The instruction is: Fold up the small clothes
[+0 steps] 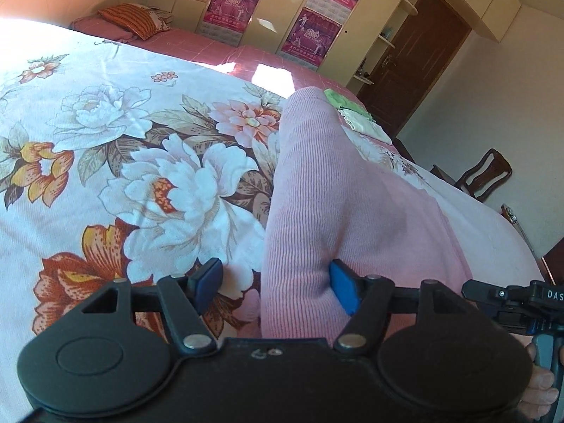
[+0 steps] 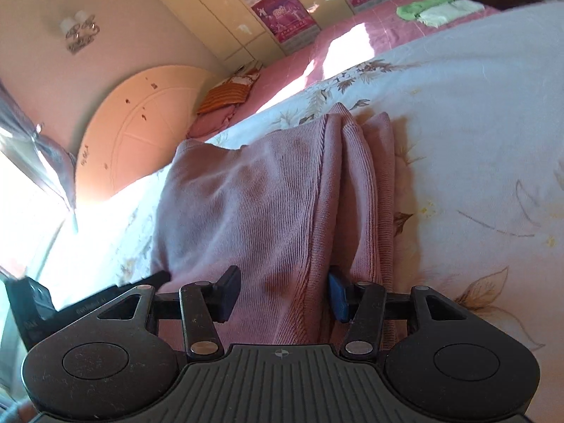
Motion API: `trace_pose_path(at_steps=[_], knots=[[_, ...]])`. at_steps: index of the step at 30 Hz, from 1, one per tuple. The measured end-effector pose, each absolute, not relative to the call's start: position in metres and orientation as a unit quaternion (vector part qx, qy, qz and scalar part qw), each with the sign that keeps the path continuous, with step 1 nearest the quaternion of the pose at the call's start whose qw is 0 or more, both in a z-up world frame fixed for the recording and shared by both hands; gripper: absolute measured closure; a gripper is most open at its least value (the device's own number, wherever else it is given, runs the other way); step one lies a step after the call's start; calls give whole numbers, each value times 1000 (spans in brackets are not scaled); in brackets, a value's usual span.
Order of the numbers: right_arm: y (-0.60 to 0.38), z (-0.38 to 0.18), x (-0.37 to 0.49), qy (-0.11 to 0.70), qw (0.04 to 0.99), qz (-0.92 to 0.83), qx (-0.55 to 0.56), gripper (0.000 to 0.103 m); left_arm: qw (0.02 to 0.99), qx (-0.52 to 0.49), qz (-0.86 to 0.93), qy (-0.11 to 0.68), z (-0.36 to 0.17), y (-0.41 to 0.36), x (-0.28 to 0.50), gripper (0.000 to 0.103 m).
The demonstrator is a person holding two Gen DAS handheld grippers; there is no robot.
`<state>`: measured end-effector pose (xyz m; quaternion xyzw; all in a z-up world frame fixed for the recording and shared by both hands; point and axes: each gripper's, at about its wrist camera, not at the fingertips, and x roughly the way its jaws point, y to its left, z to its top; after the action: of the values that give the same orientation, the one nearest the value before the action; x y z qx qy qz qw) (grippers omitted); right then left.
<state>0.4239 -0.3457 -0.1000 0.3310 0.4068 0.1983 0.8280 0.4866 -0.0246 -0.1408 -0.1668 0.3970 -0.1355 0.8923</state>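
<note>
Nearest in the left wrist view, the left hand-held gripper [image 1: 278, 290] points down at a bed, its blue pads spread partway apart. The left edge of a pink ribbed knit garment [image 1: 335, 211] lies between them; the right pad seems to rest against the fabric while the left pad stands clear over the floral bedspread [image 1: 141, 141], so it grips nothing. At the lower right edge, fingers of a hand [image 1: 539, 387] wrap the other tool's handle.

In the right wrist view, the right hand-held gripper [image 2: 283, 298] is likewise about half open, with a fold of the same pink garment [image 2: 246, 204] running between its pads. Whether the pads touch the cloth is hard to tell in the shadow; they do not appear to pinch it.

The garment lies lengthwise on the bedspread, stretching away from both grippers, with bunched folds along its right side.

Further off, a small green and pale cloth pile [image 1: 352, 112] sits on the pink sheet [image 1: 211, 49]. An orange striped pillow [image 1: 135, 19] lies near the headboard [image 2: 141, 123]. Beyond stand cream wardrobes [image 1: 282, 7] with magenta posters, and a dark wooden door [image 1: 416, 56].
</note>
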Motion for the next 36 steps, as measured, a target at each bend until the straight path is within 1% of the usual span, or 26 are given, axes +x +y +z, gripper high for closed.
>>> trace_pose_path(at_steps=[1,3,4,5,6,9,11,12,13,16,18,20,21,23,24,26,27,28,29,30,31,32,33,34,35,36], knots=[[-353,-104,427,408,816,202,355,51,891,-171,-140,396,-138,-21,489,40],[-355,-106,432,410,809,204,368,51,900,-172,-146,372,-133,-22,491,41],[-353,-103,434,412,813,201,359,56,904,-167,-145,365,-132,-22,491,41],[-347,-100,436,416,820,197,340,67,906,-163,-146,362,-131,-22,493,41],[-341,-95,436,420,830,189,315,92,906,-161,-150,361,-131,-23,495,41],[-323,-78,433,408,859,175,256,94,901,-150,-153,378,-131,-30,504,41],[-313,-60,423,383,886,162,207,94,904,-138,-159,373,-125,-36,505,45],[-312,-51,417,368,896,160,190,95,905,-131,-163,371,-122,-39,506,49],[-311,-40,410,353,906,156,175,95,905,-128,-168,369,-119,-42,506,49],[-312,-27,394,328,924,140,138,95,905,-101,-182,372,-115,-58,512,45],[-315,-40,389,337,923,126,135,95,902,-73,-186,383,-119,-71,515,42],[-321,-70,393,372,909,116,150,95,901,-41,-181,393,-127,-82,517,39],[-322,-85,398,390,899,110,163,95,901,-43,-180,393,-131,-83,518,35],[-328,-97,399,384,897,109,190,95,898,-53,-180,398,-133,-79,522,29],[-330,-96,399,384,896,107,196,95,895,-61,-184,402,-134,-75,524,29],[-335,-93,398,384,895,109,197,95,892,-76,-194,401,-128,-68,525,36],[-339,-90,398,382,895,112,201,94,896,-89,-203,384,-120,-64,523,41],[-342,-88,398,379,895,109,207,87,902,-95,-203,369,-113,-61,523,42],[-347,-81,394,367,902,96,207,78,907,-97,-199,359,-108,-58,526,42],[-352,-76,394,350,910,88,203,49,909,-96,-194,356,-105,-58,533,42],[-356,-70,399,332,917,85,203,41,909,-96,-185,360,-105,-58,542,43],[-359,-66,408,331,917,83,208,41,907,-99,-181,366,-107,-59,551,43],[-360,-63,416,326,919,82,207,42,904,-106,-184,370,-110,-59,560,41],[-358,-61,425,322,922,87,199,59,901,-110,-185,376,-114,-61,568,38],[-354,-59,435,324,923,97,184,74,898,-108,-185,385,-119,-64,576,37],[-348,-59,443,331,922,108,169,90,894,-98,-185,397,-127,-70,584,33]])
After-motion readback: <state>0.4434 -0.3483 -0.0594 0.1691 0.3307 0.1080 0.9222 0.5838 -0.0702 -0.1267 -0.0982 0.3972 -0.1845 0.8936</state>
